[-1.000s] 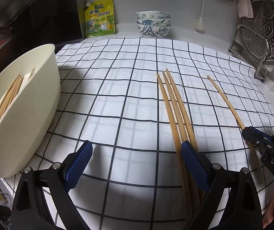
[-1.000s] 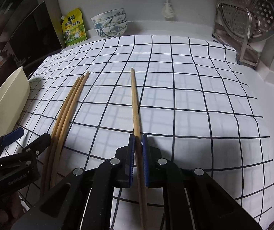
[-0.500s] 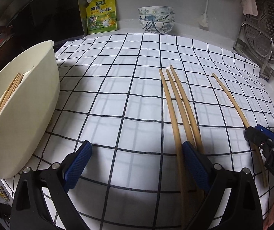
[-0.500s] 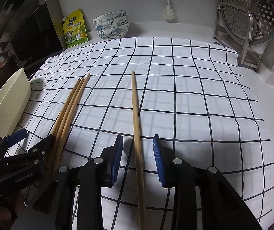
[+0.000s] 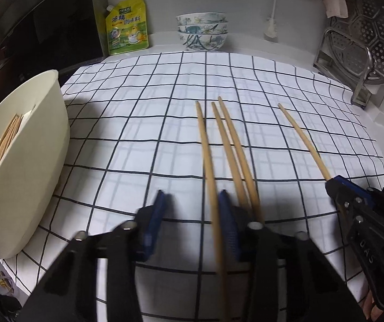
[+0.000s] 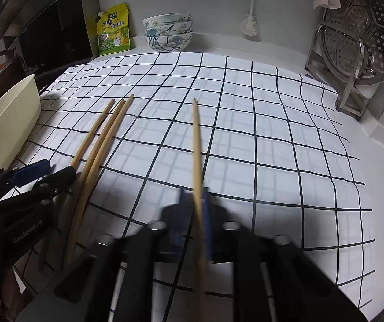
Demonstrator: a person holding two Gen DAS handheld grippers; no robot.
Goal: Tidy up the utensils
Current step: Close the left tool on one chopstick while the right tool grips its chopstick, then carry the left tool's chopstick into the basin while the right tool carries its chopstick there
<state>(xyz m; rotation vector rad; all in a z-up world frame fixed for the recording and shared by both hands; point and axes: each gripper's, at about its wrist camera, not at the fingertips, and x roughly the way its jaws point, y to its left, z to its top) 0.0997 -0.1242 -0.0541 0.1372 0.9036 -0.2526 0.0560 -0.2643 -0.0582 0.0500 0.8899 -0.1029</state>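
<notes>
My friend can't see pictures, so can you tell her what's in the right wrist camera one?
The right gripper is shut on a single wooden chopstick lying on a black-and-white checked cloth. Three more chopsticks lie to its left beside the left gripper, with a cream tub at the left edge.

We see home kitchen: stacked bowls [image 5: 202,30], seasoning pouch [image 5: 126,25], steamer rack [image 5: 367,37] by wall, checked cloth [image 5: 165,123] over tabletop.

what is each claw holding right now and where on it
Right claw grips the lone chopstick at its near end. Left claw is closing; one chopstick between its pads, not gripped yet.
</notes>
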